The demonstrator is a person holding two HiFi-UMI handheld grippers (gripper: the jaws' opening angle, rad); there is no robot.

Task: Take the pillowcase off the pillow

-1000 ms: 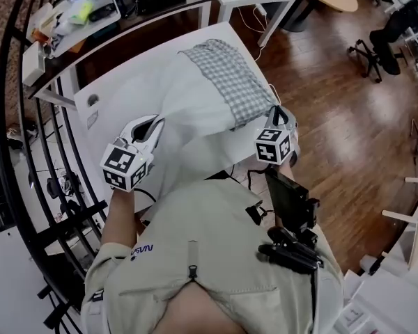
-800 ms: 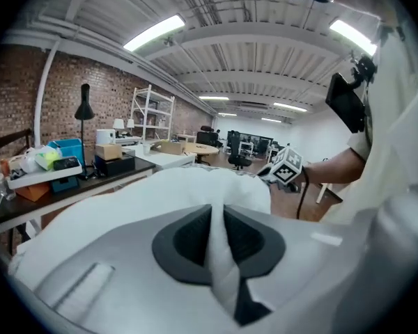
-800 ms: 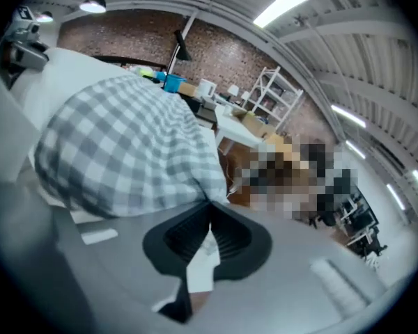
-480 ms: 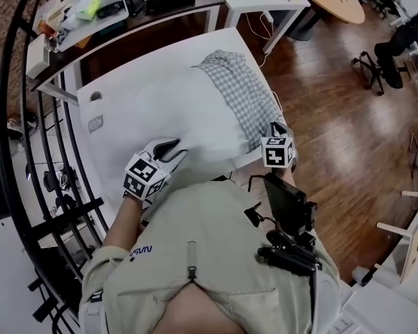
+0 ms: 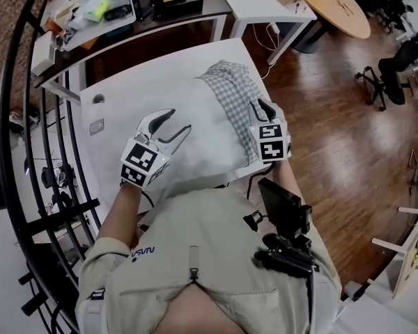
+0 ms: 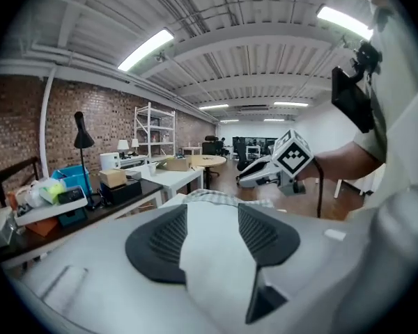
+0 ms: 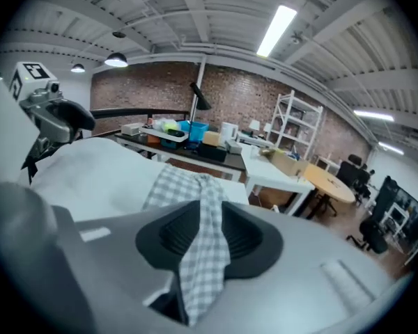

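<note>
In the head view I see the white pillow [image 5: 195,127] lying on the white table [image 5: 118,99], the checked pillowcase [image 5: 237,106] bunched over its far right end, and a small blue print on the person's shirt [image 5: 142,253] that I cannot read. The left gripper view shows the left gripper [image 5: 178,119] with jaws apart, just opened, over bare white pillow. In the right gripper view, the right gripper [image 5: 263,107] has jaws that have just been opening, with a strip of pillowcase lying loose between the pads.
</note>
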